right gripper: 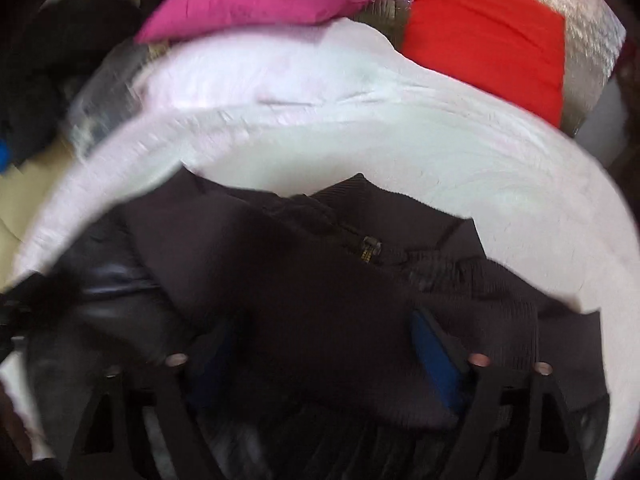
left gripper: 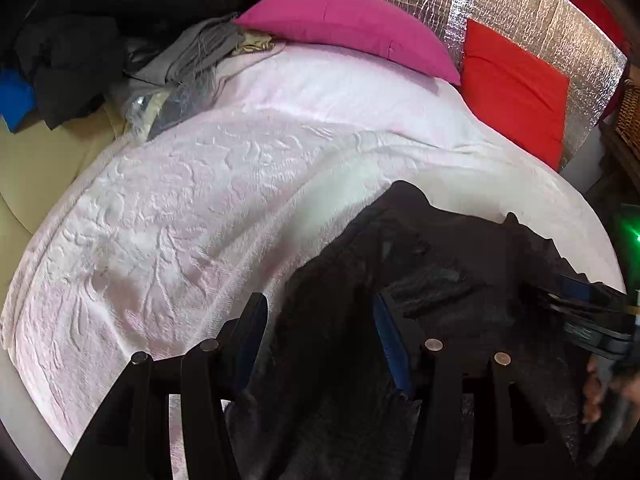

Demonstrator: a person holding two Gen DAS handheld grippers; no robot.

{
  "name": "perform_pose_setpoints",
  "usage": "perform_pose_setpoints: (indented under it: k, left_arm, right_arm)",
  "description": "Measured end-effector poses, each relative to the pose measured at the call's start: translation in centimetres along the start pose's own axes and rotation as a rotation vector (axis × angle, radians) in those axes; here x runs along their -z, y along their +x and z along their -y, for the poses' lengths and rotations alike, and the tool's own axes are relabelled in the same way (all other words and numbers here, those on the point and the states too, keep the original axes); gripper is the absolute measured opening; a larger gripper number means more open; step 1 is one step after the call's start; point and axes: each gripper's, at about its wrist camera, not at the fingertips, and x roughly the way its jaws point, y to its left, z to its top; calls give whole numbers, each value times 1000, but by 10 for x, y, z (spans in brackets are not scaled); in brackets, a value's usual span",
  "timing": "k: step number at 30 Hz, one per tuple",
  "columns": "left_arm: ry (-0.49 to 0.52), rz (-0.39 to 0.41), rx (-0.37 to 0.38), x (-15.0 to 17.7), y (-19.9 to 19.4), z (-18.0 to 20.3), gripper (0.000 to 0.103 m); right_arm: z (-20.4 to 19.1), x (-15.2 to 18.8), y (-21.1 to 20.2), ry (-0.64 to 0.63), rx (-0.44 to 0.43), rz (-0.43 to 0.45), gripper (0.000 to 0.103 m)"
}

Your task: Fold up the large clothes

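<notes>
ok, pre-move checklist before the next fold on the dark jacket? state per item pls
1. Dark jacket lies on the white bedspread: ok.
2. Left gripper open, fabric between its fingers: ok.
3. Right gripper open over the jacket: ok; grip on cloth: cannot tell, the view is blurred.
4. Jacket spread flat: not ok, bunched and creased near the zipper.
5. Free bedspread beyond the jacket for folding: ok.
6. Pink pillow and red pillow apart from the jacket: ok.
</notes>
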Motion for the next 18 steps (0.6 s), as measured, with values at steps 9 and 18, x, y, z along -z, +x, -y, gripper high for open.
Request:
perform_pose_setpoints:
  k: [9, 18]
  left_arm:
    - [57, 24, -13, 4, -4, 13, 57]
    - [65, -25, -34, 3, 9, 5, 65]
  right_arm:
    - [-1, -27, -2, 77, 9, 38, 12]
    - [57, -17, -24, 328, -248, 84, 18]
